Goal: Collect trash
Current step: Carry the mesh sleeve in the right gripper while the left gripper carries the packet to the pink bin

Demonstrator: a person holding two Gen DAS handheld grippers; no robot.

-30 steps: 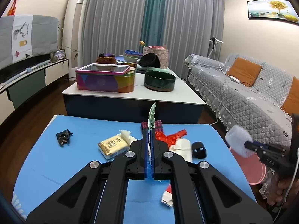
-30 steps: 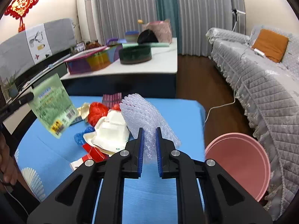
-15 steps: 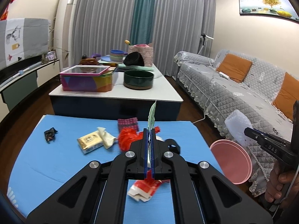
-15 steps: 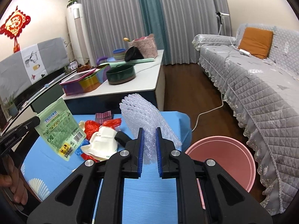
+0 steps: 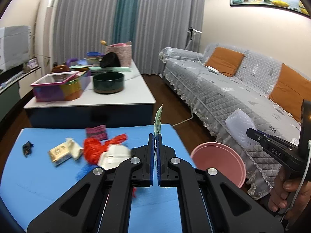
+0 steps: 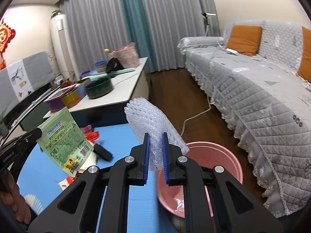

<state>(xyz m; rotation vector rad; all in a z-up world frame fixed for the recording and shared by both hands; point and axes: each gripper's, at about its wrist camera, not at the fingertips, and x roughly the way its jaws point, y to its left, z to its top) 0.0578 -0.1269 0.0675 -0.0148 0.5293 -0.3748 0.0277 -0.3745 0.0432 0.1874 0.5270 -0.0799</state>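
- The trash: a flat green plastic pouch point(image 6: 65, 138) with printed writing is pinched tight in the left gripper point(image 5: 155, 136), whose blue pads are closed on it.
- From the left wrist view the pouch point(image 5: 157, 121) shows only as a thin edge sticking up between the pads.
- A clear sheet of bubble wrap point(image 6: 153, 128) is squeezed in the right gripper point(image 6: 155, 136), and it sticks up above the pads.
- A round pink plastic bucket point(image 6: 233, 165) stands on the floor just beside the blue table top point(image 5: 38, 174), below and past the right gripper.
- More trash lies on the blue table top: a red crinkly bag point(image 5: 93, 149), a white folded paper box point(image 5: 114, 155), a yellow packet point(image 5: 60, 152), a small black wrapper point(image 5: 27, 148), a striped pink cloth piece point(image 5: 96, 132) and a short black tube point(image 6: 103, 152).
- A grey quilted sofa point(image 6: 262, 97) with orange cushions stands near the bucket on the far side.
- A white cord point(image 6: 196, 116) lies on the wood floor by the sofa.
- Behind the blue table top is a white low table point(image 5: 116, 97) with a dark green bowl point(image 5: 108, 82) and a bright coloured box point(image 5: 58, 89).
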